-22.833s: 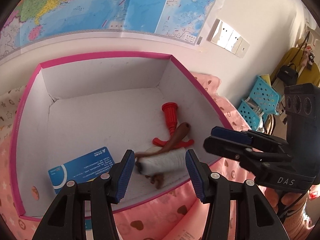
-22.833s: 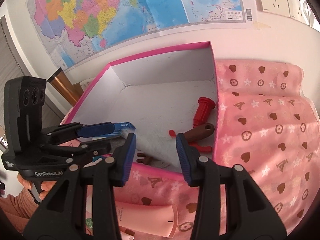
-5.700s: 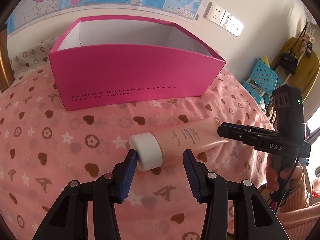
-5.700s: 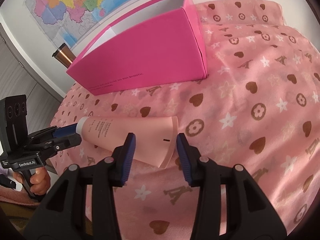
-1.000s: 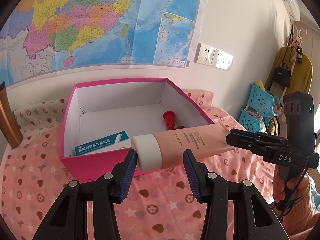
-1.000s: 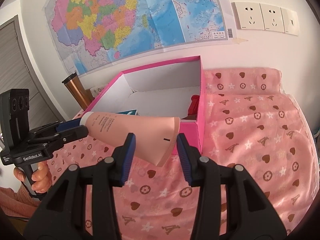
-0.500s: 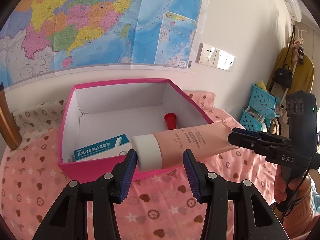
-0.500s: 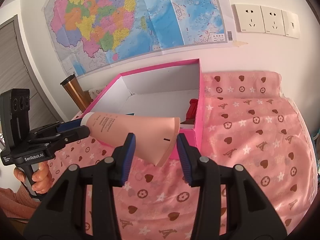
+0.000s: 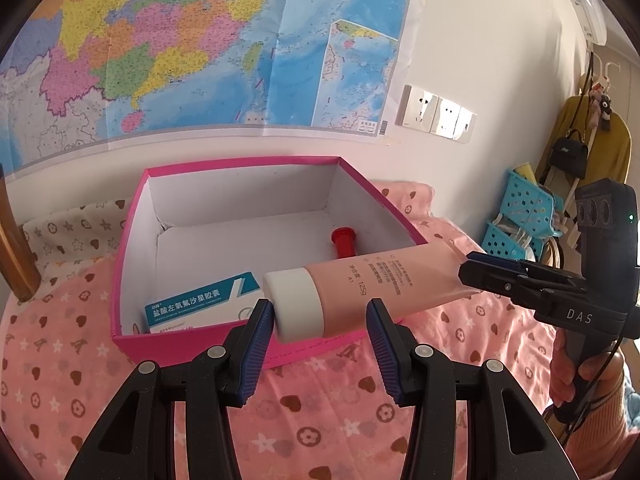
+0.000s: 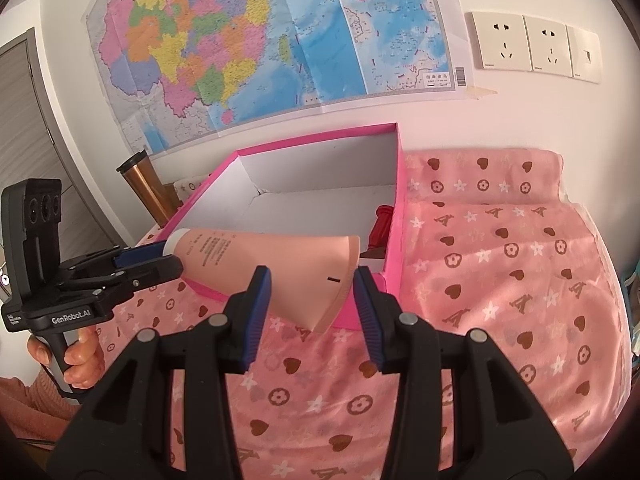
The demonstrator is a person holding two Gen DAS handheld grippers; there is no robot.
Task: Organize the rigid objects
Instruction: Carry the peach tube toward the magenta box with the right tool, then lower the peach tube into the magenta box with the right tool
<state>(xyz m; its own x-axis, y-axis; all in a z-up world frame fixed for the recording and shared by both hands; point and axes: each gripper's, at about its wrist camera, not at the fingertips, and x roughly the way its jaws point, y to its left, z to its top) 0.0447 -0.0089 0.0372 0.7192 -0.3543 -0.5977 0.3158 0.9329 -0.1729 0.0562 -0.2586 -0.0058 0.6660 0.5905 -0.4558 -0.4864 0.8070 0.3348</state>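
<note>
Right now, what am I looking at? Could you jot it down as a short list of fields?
held item: pink tube with white cap, carried in the air near the box's front edge
left gripper: closed on the cap end
right gripper: closed on the flat crimped end
container: open pink box
already in box: blue-and-white carton, red plastic piece
surface: pink patterned cloth

L wrist cam sits behind its jaws, looks fwd & down at the box (image 9: pixel 192 354) from its near side, close, w/ the right gripper (image 9: pixel 472 270) at frame right. R wrist cam does likewise from further right, w/ the left gripper (image 10: pixel 168 258) at frame left. Both share box, tube (image 9: pixel 360 286), map (image 10: pixel 256 40), sockets (image 10: pixel 532 46), pink cloth (image 10: pixel 500 280).
</note>
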